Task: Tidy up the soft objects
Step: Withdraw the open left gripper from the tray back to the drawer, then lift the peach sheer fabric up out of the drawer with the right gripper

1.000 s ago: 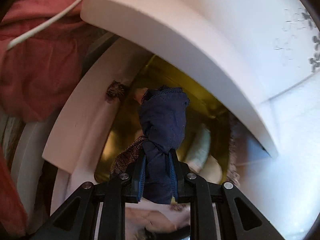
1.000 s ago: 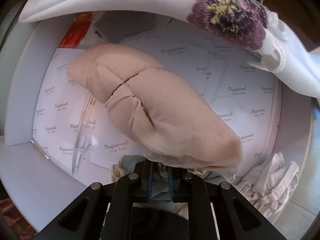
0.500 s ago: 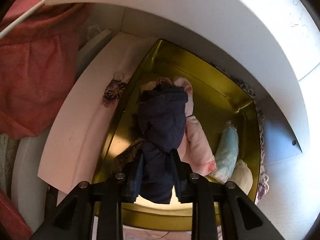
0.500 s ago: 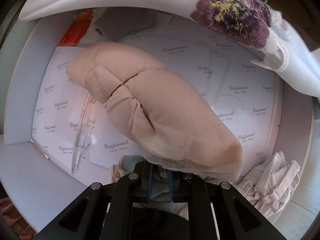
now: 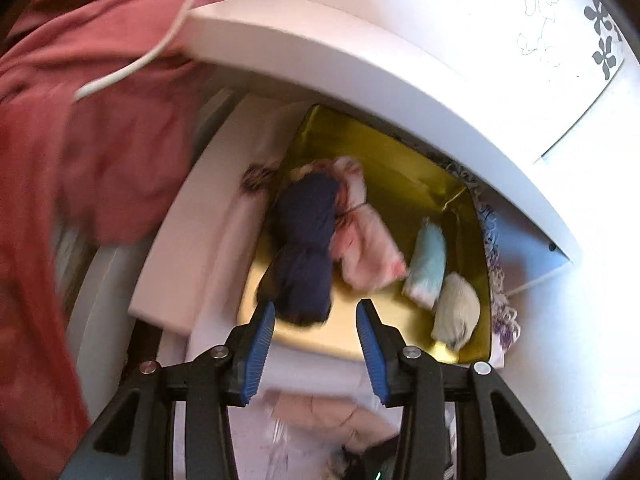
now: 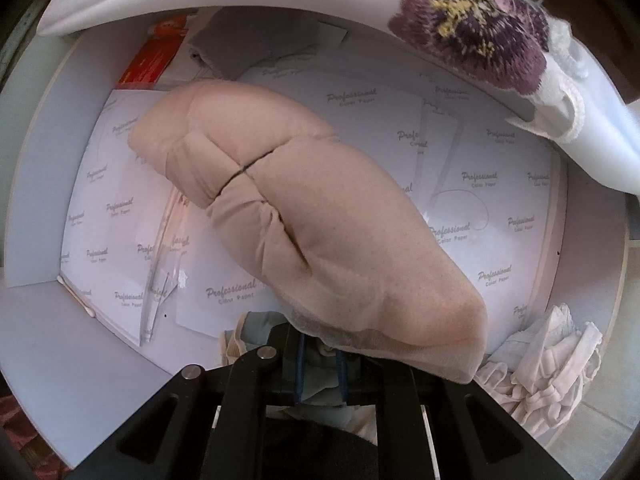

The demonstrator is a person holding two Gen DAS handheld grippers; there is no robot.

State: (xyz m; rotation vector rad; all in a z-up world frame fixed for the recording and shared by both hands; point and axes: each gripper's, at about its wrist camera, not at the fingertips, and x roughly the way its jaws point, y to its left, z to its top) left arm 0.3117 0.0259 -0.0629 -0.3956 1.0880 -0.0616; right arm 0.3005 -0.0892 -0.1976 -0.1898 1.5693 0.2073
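My left tool (image 5: 316, 338) is opening, its blue pads now clear of the navy bundle (image 5: 306, 248) it was clamping a moment ago; the bundle lies at the left of the gold box (image 5: 404, 168), mid-frame, touching the pink roll (image 5: 366, 240). That piece looks put away. My right tool (image 6: 320, 364) stays closed on grey-blue cloth (image 6: 320, 380) at the bottom of its frame, under the beige bundle (image 6: 320, 220), probably next.

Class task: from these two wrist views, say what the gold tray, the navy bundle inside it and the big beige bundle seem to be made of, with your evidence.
Gold tray: probably metal or foil-faced card; glossy, mirror-like walls.
Navy bundle: soft matte fabric, likely knit; bunched, no shine.
Beige bundle: thin, stretchy, hosiery-like fabric; fine weave, sheer edge, gathered folds.
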